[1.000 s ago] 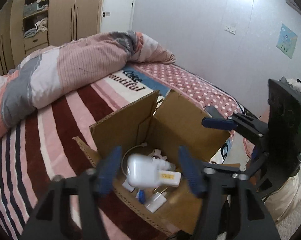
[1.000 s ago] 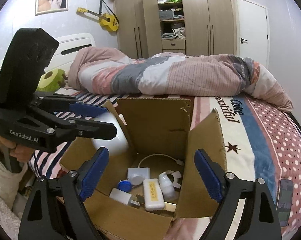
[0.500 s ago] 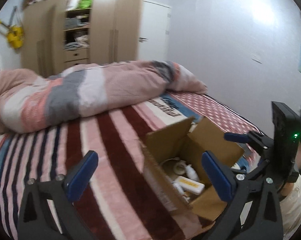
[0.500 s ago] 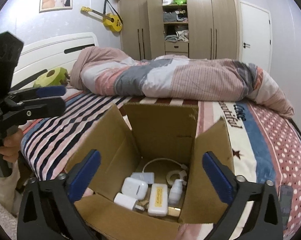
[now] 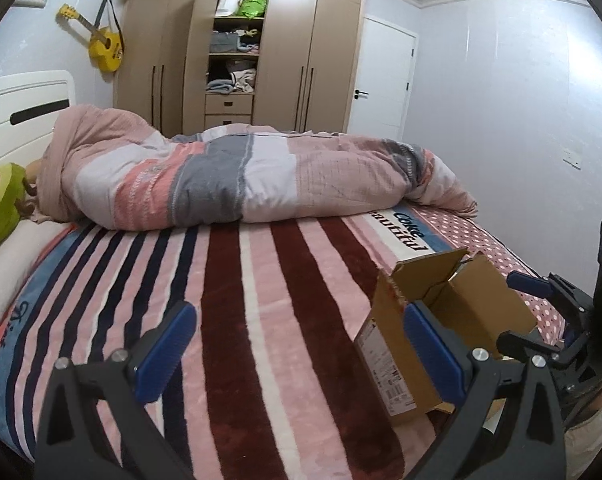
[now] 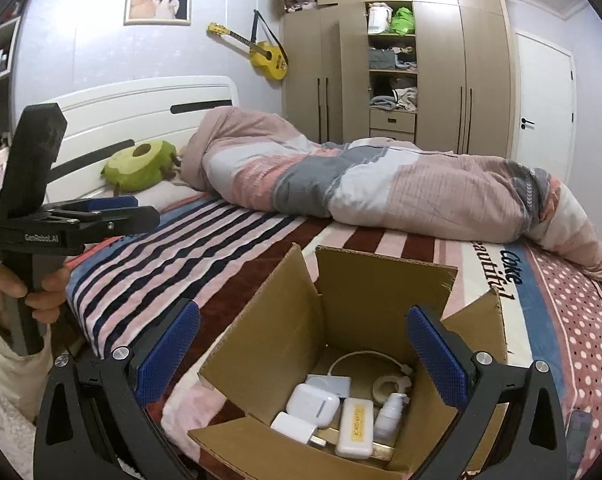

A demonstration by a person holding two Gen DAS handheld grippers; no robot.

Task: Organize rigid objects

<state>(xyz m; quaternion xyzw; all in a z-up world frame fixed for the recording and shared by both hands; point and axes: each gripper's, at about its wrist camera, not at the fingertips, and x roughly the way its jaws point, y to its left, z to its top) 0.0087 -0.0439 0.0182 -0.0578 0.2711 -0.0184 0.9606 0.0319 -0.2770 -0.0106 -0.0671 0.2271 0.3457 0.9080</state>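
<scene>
An open cardboard box (image 6: 377, 280) stands on the striped bed near its foot edge; it also shows at the right of the left wrist view (image 5: 461, 304). Inside lie a white earbud case (image 6: 313, 403), a white charger plug (image 6: 295, 427), a cream power bank (image 6: 355, 426), a small white bottle (image 6: 391, 416), a tape roll (image 6: 389, 385) and a white cable (image 6: 365, 356). My right gripper (image 6: 301, 354) is open and empty above the box. My left gripper (image 5: 301, 346) is open and empty over the blanket, left of the box; it shows side-on in the right wrist view (image 6: 113, 212).
A rolled pink and grey duvet (image 5: 241, 178) lies across the bed. A green avocado plush (image 6: 139, 164) sits by the white headboard (image 6: 141, 108). A wardrobe (image 5: 241, 44) and a yellow ukulele (image 5: 101, 42) are at the far wall. A phone (image 6: 579, 440) lies right of the box.
My left gripper opened wide, dropping the white earbud case into the box, then swung left away over the blanket. My right gripper has drawn back and up a little.
</scene>
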